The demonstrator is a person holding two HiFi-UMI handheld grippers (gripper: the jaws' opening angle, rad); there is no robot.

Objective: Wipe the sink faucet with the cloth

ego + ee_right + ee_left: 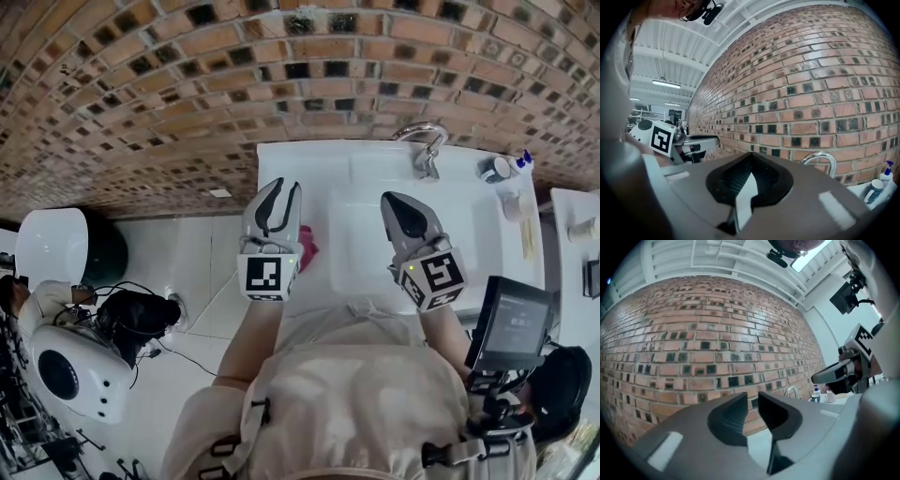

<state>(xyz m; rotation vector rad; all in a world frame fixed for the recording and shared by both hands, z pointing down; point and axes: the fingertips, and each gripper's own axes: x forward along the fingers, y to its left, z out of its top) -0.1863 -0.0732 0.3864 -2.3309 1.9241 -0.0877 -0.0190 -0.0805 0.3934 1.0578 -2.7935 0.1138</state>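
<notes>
The chrome faucet (pixel 424 142) arches over the back of the white sink (pixel 375 253); it also shows in the left gripper view as the faucet (pixel 791 391) and in the right gripper view as the faucet (pixel 820 159). A pink cloth (pixel 307 251) lies on the sink's left rim, mostly hidden behind my left gripper (pixel 284 192). The left gripper (pixel 752 397) is held level above that rim with a narrow gap between its jaws and nothing in them. My right gripper (pixel 394 202) hovers over the basin; the right gripper (pixel 750 159) has its tips together and is empty.
Soap bottles (pixel 506 169) stand at the sink's back right corner. A brick wall (pixel 187 84) runs behind the sink. A white toilet (pixel 47 244) and a round white device (pixel 66 370) are on the floor at left. A small screen (pixel 511 323) sits at the right.
</notes>
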